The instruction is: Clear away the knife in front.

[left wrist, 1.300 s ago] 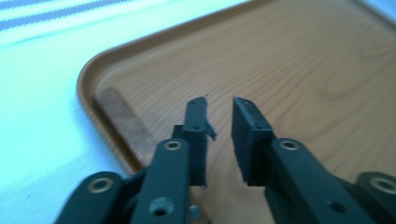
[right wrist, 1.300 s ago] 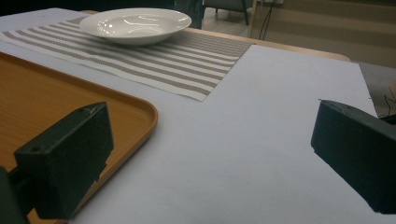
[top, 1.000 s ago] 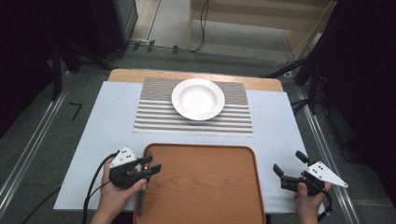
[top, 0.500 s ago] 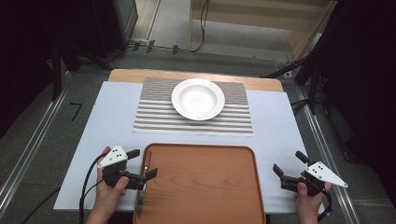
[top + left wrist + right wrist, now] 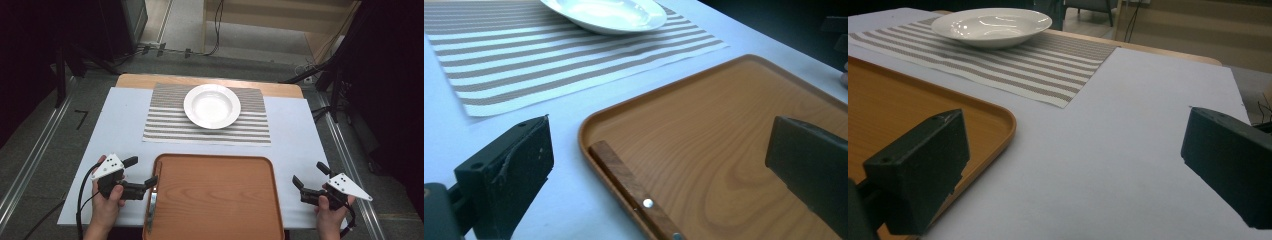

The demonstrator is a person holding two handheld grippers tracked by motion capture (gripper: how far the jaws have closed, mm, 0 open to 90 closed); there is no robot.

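Swinging round from a second ago, the left gripper (image 5: 141, 173) now points its parted, empty jaws at the near left corner of the tray (image 5: 215, 200), straddling the rim where a wooden-handled knife (image 5: 634, 192) lies along the edge — it looks lined up to grasp it. The right gripper (image 5: 311, 180) hasn't budged — jaws released, empty, on the white sheet (image 5: 120, 125) beside the tray, while the plate (image 5: 212, 106) sits on the striped mat (image 5: 165, 125), well apart, with nothing blocking the reach.
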